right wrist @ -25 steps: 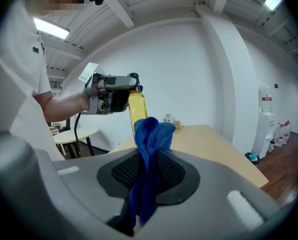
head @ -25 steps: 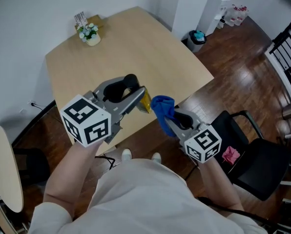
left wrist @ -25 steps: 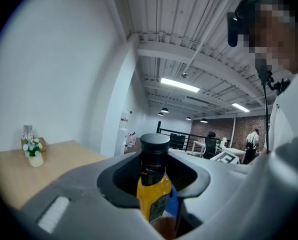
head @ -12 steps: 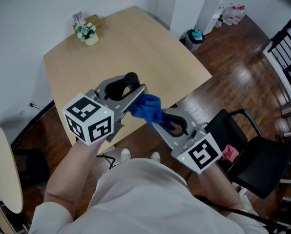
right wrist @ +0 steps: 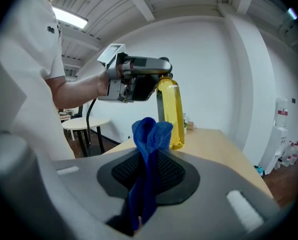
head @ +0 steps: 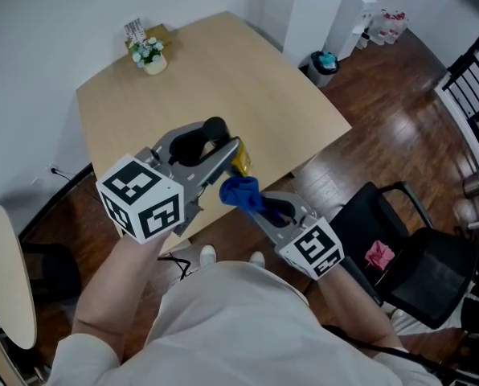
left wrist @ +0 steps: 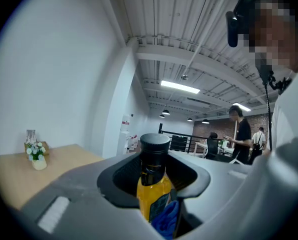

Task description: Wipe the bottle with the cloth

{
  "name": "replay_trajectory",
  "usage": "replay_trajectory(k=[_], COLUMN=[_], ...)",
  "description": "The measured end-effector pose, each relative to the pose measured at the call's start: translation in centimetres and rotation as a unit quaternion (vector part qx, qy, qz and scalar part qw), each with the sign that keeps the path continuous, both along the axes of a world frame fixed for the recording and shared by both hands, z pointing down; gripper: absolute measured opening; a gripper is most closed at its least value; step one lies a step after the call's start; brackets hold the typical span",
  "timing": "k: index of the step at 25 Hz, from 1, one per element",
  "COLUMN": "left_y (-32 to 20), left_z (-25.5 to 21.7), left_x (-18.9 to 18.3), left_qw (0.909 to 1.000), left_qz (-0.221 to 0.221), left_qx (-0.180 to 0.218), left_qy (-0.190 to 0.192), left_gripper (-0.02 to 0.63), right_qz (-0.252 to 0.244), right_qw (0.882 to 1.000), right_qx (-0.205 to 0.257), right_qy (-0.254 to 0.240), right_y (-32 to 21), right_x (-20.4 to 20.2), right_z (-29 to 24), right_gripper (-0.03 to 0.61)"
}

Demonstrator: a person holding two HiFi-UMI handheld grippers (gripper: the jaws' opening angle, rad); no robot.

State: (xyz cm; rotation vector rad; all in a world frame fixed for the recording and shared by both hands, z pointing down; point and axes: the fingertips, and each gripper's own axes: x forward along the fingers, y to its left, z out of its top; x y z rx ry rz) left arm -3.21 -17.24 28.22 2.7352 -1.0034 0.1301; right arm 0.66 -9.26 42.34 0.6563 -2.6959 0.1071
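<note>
- The left gripper (head: 227, 158), at the centre of the head view, has its jaws clamped on a clear plastic bottle of yellow liquid with a black cap (left wrist: 153, 184). It holds the bottle above the near edge of the light wooden counter (head: 223, 71).
- The right gripper (head: 259, 207), just lower right, has its jaws closed on a bunched blue cloth (head: 239, 191) that touches the bottle's lower side.

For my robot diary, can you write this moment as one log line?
left gripper: shut on bottle | right gripper: shut on cloth | cloth: at bottle's lower end
</note>
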Motion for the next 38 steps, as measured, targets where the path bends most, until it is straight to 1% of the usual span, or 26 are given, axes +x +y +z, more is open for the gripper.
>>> replay_trajectory(k=[5, 8, 10, 12, 14, 17, 19, 21, 23, 25, 28, 30, 34, 36, 38], left_y=[0.5, 0.5, 0.4, 0.4, 0.6, 0.8, 1.0, 1.1, 1.0, 1.1, 1.2, 1.3, 1.4, 1.6, 1.7], left_z=[-0.5, -0.9, -0.9, -0.8, -0.4, 0.1, 0.1, 0.0, -0.3, -0.7, -1.0, -1.0, -0.9, -1.1, -1.2], left_x=[-0.2, -0.4, -0.7, -0.8, -0.8, -0.4, -0.1, 0.1, 0.1, 0.1, -0.5, -0.9, -1.2, -1.1, -1.0], left_qw=[0.9999, 0.9998, 0.9999, 0.9999, 1.0, 0.9999, 0.9998, 0.9998, 0.9998, 0.9998, 0.9999, 0.9999, 0.9999, 0.9998, 0.9997], left_qz=[-0.006, -0.011, -0.009, -0.006, 0.0, 0.012, 0.019, 0.022, 0.019, 0.016, 0.008, 0.005, 0.005, 0.008, 0.015], left_qx=[0.011, 0.015, 0.014, 0.011, 0.008, 0.002, 0.001, 0.001, 0.001, 0.003, 0.006, 0.006, 0.009, 0.01, 0.01], left_qy=[-0.001, -0.002, -0.001, -0.002, -0.005, -0.006, -0.005, -0.001, 0.005, 0.01, 0.013, 0.014, 0.012, 0.013, 0.013], left_gripper=[0.158, 0.158, 0.158, 0.158, 0.158, 0.158, 0.158, 0.158, 0.158, 0.158, 0.158, 0.158, 0.158, 0.158, 0.158], right_qz=[0.01, 0.032, 0.054, 0.075, 0.085, 0.077, 0.067, 0.054, 0.04, 0.032, 0.024, 0.023, 0.03, 0.033, 0.04], right_qw=[1.0, 0.999, 0.998, 0.997, 0.995, 0.992, 0.991, 0.991, 0.991, 0.993, 0.996, 0.998, 0.999, 0.999, 0.999], right_qx=[-0.005, -0.008, -0.004, 0.011, 0.04, 0.08, 0.093, 0.097, 0.101, 0.093, 0.077, 0.06, 0.013, 0.01, 0.018], right_qy=[0.008, 0.022, 0.018, 0.001, -0.02, -0.054, -0.071, -0.078, -0.076, -0.071, -0.038, -0.014, 0.01, 0.018, 0.011], right_y=[0.5, -0.1, -1.1, -2.1, -2.7, -2.9, -2.8, -2.6, -2.5, -2.0, -1.2, -0.9, -1.1, -1.5, -2.1], right_x=[1.9, 4.4, 5.9, 6.8, 6.9, 5.8, 4.8, 3.7, 2.7, 2.3, 2.3, 2.4, 3.0, 3.7, 4.3], right_z=[0.6, 1.3, 0.9, -1.1, -4.3, -9.3, -11.4, -12.1, -11.7, -10.6, -7.7, -5.4, -1.7, -1.2, -2.2], right_gripper=[0.08, 0.08, 0.08, 0.08, 0.08, 0.08, 0.08, 0.08, 0.08, 0.08, 0.08, 0.08, 0.08, 0.08, 0.08])
